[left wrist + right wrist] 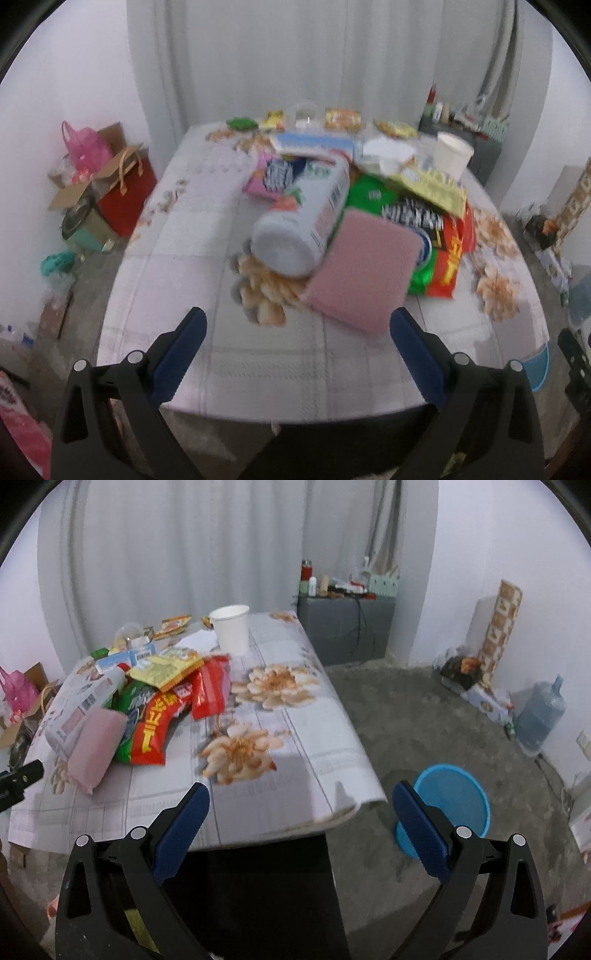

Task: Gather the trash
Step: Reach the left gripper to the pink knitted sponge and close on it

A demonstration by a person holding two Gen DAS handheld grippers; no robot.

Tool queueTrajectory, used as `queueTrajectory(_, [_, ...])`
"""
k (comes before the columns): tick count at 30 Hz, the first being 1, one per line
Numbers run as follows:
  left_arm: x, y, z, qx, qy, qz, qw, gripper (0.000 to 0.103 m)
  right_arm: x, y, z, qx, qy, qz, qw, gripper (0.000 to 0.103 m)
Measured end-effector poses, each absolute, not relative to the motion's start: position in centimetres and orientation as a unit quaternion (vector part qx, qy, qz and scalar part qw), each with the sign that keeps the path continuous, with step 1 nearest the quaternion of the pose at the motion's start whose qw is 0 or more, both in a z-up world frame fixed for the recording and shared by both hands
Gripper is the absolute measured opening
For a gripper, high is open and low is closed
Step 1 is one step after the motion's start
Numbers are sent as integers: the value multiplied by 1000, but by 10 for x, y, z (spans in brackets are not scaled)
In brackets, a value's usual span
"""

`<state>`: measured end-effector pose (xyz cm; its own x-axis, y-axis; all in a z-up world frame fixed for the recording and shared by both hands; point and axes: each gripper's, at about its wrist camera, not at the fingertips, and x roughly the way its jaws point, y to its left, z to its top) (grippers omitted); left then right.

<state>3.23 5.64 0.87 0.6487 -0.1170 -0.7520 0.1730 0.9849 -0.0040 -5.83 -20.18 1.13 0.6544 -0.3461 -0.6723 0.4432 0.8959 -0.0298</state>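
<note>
Left tool: the left tool [297,325], black with blue pads, hangs spread wide and empty over the near edge of the worktop [229,354], which is covered in a pale cloth printed with orange flowers.

Floor at 9 o'clock, left view: a red paper gift bag with tan handles [127,192] stands beside an open brown cardboard box [79,184] holding a pink plastic bag [86,146].

Trash pile: litter is heaped at the centre of the worktop, at 12 o'clock from the left tool. A white cylindrical canister with a printed label [306,218] lies on its side, touching a flat pink rectangular sponge [364,269] that leans on the heap's near side. Behind them lie a green snack wrapper [369,194], a pale yellow snack packet [432,184] and a red crinkled snack bag with yellow lettering [452,258].

Far edge: a white paper cup [232,627] stands upright at 1 o'clock of the pile.

Right tool: the right tool [300,805], fingers parted and holding nothing, hovers at the worktop's near right corner.

Bin: a round blue plastic waste basket [450,805] sits on the grey floor at 3 o'clock of the worktop, just past the right finger.

Far right: a large blue water jug [541,716] stands by the wall.
</note>
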Motion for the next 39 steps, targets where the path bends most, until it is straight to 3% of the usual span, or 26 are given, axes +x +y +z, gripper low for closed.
queueTrajectory(5, [26,77,6,10,350,-180,919,97,-41,-199,8,84,342,-166,921,95])
queueTrajectory(18, [31,18,-26,102,362,-276,884,97,-14,-206,-2,114,387,-161,901,95])
queueTrajectory(25, [25,-22,-43,259,289,-246,888,97,1,-214,-9,132,409,-157,889,95])
queueTrajectory(29, [25,-36,-62,338,264,-214,878,84,15,-222,-3,153,407,-138,890,95])
queueTrajectory(34, [32,-36,-68,344,267,-205,876,69,38,-237,8,228,389,-77,889,95])
queueTrajectory(39, [35,-35,-69,343,271,-198,877,53,70,-248,9,336,384,16,860,85])
